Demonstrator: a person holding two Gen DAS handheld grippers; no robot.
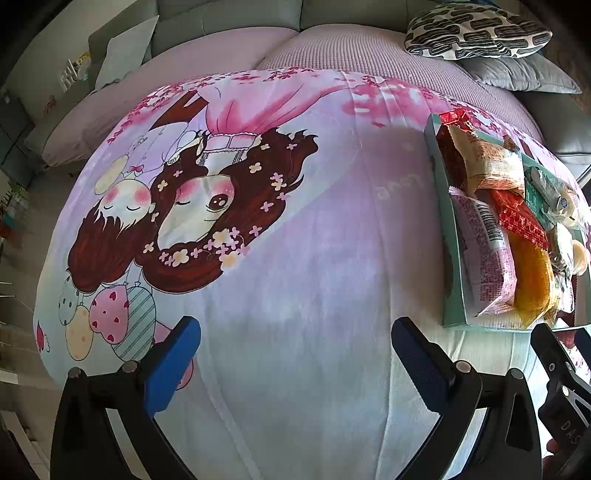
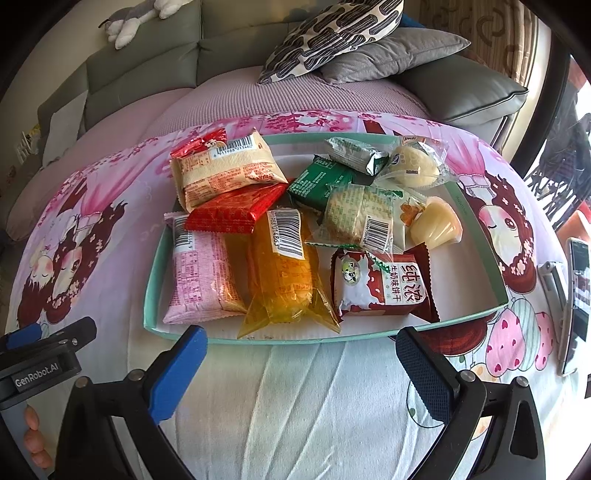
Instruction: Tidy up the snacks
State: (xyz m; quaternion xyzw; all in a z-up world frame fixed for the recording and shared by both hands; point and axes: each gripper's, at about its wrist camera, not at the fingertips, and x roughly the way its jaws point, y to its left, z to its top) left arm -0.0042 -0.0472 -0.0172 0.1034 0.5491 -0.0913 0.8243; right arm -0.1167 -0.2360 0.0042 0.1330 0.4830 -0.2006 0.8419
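Note:
A shallow teal-rimmed tray (image 2: 151, 288) lies on a cartoon-print cloth and holds several snack packs: a pink pack (image 2: 195, 273), an orange pack (image 2: 284, 280), a red pack (image 2: 232, 214), a beige pack (image 2: 225, 170), green packs (image 2: 317, 184), a red-and-white biscuit pack (image 2: 384, 288) and a jelly cup (image 2: 436, 225). My right gripper (image 2: 301, 354) is open and empty just in front of the tray's near rim. My left gripper (image 1: 295, 343) is open and empty over bare cloth, left of the tray (image 1: 450, 280).
A phone (image 2: 576, 302) lies on the cloth right of the tray. Patterned and grey cushions (image 2: 332, 33) rest on the grey sofa behind. The cloth (image 1: 295, 258) left of the tray bears nothing. The left gripper's body (image 2: 40, 358) shows at the right view's lower left.

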